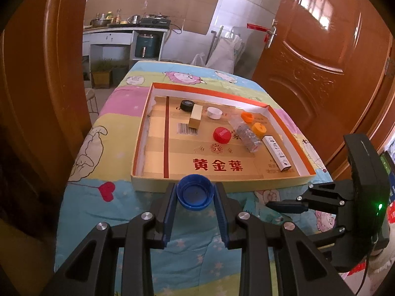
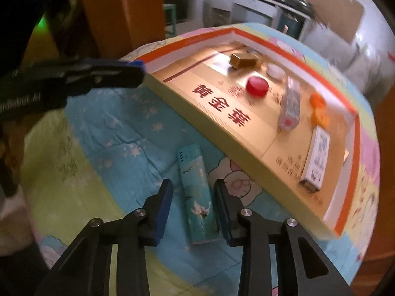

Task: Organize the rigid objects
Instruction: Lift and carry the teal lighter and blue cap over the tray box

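Observation:
A shallow cardboard tray [image 1: 222,183] with an orange rim lies on the cartoon-print quilt [image 1: 111,128]. Inside it are a red cap [image 1: 222,135], a black tape roll [image 1: 187,105], a gold box [image 1: 195,119], a white cap [image 1: 214,112], two orange caps [image 1: 259,128], a clear crumpled bottle [image 1: 246,135] and a white box [image 1: 277,153]. My left gripper [image 1: 196,187] is shut on a blue cap [image 1: 195,197], held just before the tray's near wall. My right gripper [image 2: 193,182] straddles a teal box [image 2: 197,197] lying on the quilt outside the tray; a gap shows beside the left pad.
An open brown wooden door [image 1: 321,49] stands at the right and a door frame [image 1: 37,74] at the left. Behind the table are a kitchen counter [image 1: 123,28] and white sacks [image 1: 227,49]. The quilt drops off at the table's edges.

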`<state>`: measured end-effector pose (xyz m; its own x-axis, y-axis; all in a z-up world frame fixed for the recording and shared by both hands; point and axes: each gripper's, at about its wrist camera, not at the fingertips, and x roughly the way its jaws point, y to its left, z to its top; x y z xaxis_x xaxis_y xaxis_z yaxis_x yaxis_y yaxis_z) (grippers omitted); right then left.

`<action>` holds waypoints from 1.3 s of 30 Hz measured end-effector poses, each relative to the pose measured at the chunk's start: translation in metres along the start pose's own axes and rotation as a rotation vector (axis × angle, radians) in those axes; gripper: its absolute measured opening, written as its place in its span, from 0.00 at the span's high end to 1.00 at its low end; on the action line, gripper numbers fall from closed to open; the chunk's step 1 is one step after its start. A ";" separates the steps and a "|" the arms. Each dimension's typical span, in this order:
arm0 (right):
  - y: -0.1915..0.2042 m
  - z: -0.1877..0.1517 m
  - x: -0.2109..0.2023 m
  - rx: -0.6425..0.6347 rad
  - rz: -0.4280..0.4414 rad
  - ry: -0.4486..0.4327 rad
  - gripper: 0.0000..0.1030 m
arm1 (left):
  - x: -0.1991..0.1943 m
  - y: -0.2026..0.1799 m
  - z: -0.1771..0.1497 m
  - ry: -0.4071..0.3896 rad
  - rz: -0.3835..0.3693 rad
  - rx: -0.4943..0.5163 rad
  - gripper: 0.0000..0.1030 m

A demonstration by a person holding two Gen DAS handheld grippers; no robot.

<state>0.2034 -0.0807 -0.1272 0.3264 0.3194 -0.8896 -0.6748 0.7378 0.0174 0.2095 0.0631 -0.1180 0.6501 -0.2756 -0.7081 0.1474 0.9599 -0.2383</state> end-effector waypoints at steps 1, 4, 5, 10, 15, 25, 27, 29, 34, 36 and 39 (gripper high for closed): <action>0.003 -0.001 0.000 0.007 -0.006 -0.003 0.69 | 0.001 -0.001 0.000 0.002 -0.001 0.002 0.70; 0.013 -0.006 -0.006 0.034 -0.025 -0.023 0.78 | 0.000 -0.004 -0.001 0.005 -0.006 0.012 0.70; 0.016 -0.009 -0.008 0.052 -0.036 -0.035 0.78 | 0.000 -0.005 -0.001 0.005 -0.009 0.013 0.70; 0.019 -0.016 -0.020 0.173 -0.025 -0.098 0.78 | -0.003 -0.005 -0.002 0.001 -0.006 0.011 0.70; 0.014 -0.017 -0.049 0.316 0.003 -0.207 0.78 | -0.005 -0.005 0.000 -0.004 -0.008 0.017 0.70; -0.007 0.007 -0.085 0.397 -0.038 -0.325 0.78 | -0.010 -0.017 0.022 -0.035 -0.010 0.054 0.70; -0.013 0.012 -0.088 0.403 -0.039 -0.339 0.78 | -0.010 -0.018 0.028 -0.044 -0.007 0.057 0.70; -0.020 0.017 -0.092 0.411 -0.039 -0.356 0.78 | -0.009 -0.020 0.036 -0.052 -0.002 0.056 0.70; -0.038 0.034 -0.091 0.432 -0.039 -0.383 0.78 | -0.002 -0.022 0.053 -0.064 0.010 0.047 0.70; -0.047 0.040 -0.087 0.448 -0.022 -0.385 0.78 | 0.001 -0.022 0.059 -0.068 0.014 0.044 0.70; -0.056 0.048 -0.077 0.455 -0.002 -0.380 0.78 | 0.010 -0.022 0.066 -0.067 0.028 0.035 0.70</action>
<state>0.2479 -0.1180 -0.0382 0.5982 0.4459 -0.6658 -0.3491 0.8929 0.2843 0.2623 0.0430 -0.0758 0.7024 -0.2460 -0.6679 0.1537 0.9687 -0.1951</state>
